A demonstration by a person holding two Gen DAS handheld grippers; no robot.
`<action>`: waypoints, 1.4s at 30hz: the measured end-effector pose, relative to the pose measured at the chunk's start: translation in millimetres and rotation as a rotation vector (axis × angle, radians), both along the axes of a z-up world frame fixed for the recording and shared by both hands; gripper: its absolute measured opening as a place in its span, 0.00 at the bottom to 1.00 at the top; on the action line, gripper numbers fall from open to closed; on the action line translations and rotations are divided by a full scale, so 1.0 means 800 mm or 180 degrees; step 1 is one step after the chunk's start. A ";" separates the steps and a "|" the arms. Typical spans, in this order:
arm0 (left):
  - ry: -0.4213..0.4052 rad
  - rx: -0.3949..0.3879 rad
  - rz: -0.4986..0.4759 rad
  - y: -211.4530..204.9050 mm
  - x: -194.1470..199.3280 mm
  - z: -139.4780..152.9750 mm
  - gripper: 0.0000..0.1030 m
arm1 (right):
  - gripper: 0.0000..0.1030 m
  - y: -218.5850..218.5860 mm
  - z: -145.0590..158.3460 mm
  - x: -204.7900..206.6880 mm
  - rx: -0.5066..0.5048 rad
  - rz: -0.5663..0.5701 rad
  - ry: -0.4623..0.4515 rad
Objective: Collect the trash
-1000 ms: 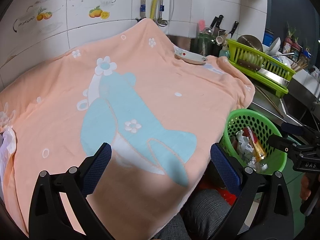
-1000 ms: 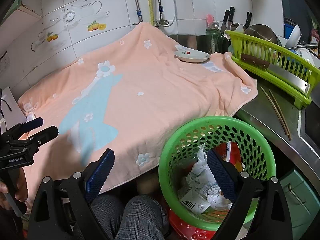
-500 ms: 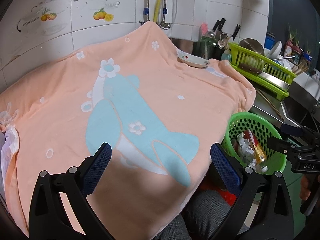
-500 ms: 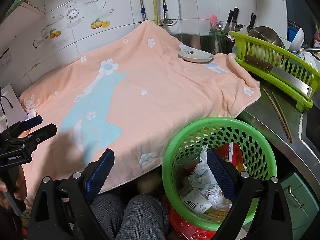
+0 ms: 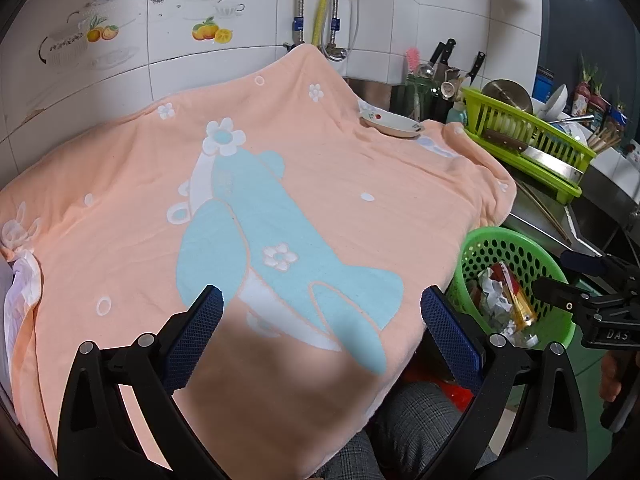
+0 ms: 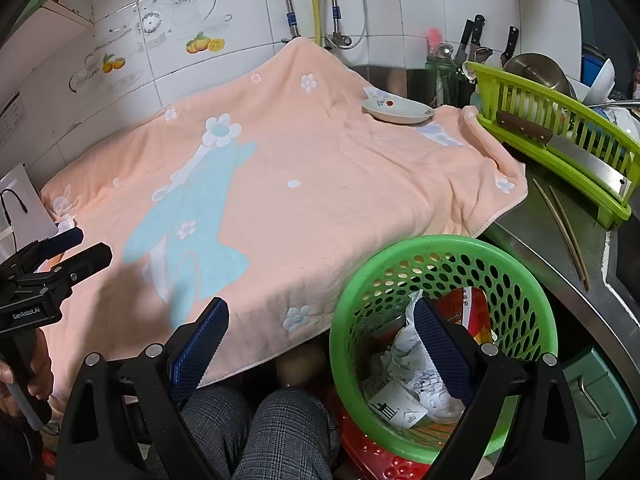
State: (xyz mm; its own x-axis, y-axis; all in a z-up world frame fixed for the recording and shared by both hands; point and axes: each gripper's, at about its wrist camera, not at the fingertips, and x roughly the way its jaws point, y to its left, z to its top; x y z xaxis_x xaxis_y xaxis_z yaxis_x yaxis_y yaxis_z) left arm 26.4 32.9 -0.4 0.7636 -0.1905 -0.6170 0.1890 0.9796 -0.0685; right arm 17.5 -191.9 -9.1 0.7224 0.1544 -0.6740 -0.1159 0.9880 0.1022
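A green perforated trash basket (image 6: 516, 264) stands off the front right edge of the counter, holding crumpled paper (image 6: 412, 352), a red wrapper (image 6: 468, 308) and a white carton. It also shows in the left wrist view (image 5: 520, 252). My left gripper (image 5: 322, 312) is open and empty above the front of an orange towel (image 5: 360, 184) with a blue pattern. My right gripper (image 6: 320, 322) is open and empty, its right finger over the basket's rim. No loose trash shows on the towel.
A small white dish (image 6: 396, 110) sits at the towel's far right. A green dish rack (image 6: 560, 136) with a cleaver stands right, chopsticks (image 6: 560, 224) on the steel counter. Knives and taps line the tiled wall. A white cloth (image 5: 20, 292) lies at the left edge.
Both grippers have drawn back and up slightly from the counter; the towel and basket appear a little further away. Both stay open and empty.
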 end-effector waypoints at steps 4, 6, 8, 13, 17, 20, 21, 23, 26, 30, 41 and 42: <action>0.0003 0.0022 -0.0003 0.000 0.001 0.000 0.95 | 0.88 0.000 -0.001 0.000 -0.0004 -0.0009 0.0001; 0.0005 0.0015 -0.0005 0.000 0.001 0.000 0.95 | 0.88 0.000 -0.001 -0.001 0.0006 -0.0015 -0.0003; -0.0007 0.0027 -0.0009 0.000 0.001 0.000 0.95 | 0.88 -0.001 -0.002 -0.001 0.0006 -0.0021 -0.0002; -0.0002 0.0027 -0.0020 0.001 0.001 -0.002 0.95 | 0.88 -0.001 -0.003 -0.004 -0.0009 -0.0013 -0.0011; -0.0016 0.0050 -0.0023 -0.002 -0.001 -0.002 0.95 | 0.88 -0.001 -0.005 -0.005 -0.0017 0.0003 -0.0021; -0.0023 0.0045 -0.0020 -0.003 -0.001 -0.003 0.95 | 0.88 -0.001 -0.006 -0.005 0.0000 0.0009 -0.0022; -0.0023 0.0049 -0.0021 -0.005 -0.002 -0.003 0.95 | 0.88 -0.001 -0.006 -0.005 0.0002 0.0010 -0.0020; -0.0032 0.0062 -0.0016 -0.006 -0.003 -0.004 0.95 | 0.88 0.000 -0.008 -0.005 -0.0001 0.0006 -0.0007; -0.0027 0.0055 -0.0014 -0.007 -0.004 -0.005 0.95 | 0.88 0.000 -0.008 -0.004 0.0006 0.0003 -0.0007; -0.0001 0.0055 -0.0003 -0.007 -0.003 -0.009 0.95 | 0.88 -0.001 -0.011 -0.005 0.0030 -0.0018 -0.0011; 0.0006 0.0025 0.0002 -0.008 -0.005 -0.013 0.95 | 0.88 -0.005 -0.015 -0.009 0.0066 -0.0087 -0.0013; -0.0002 0.0024 -0.0002 -0.009 -0.006 -0.014 0.95 | 0.88 -0.006 -0.015 -0.009 0.0068 -0.0089 -0.0017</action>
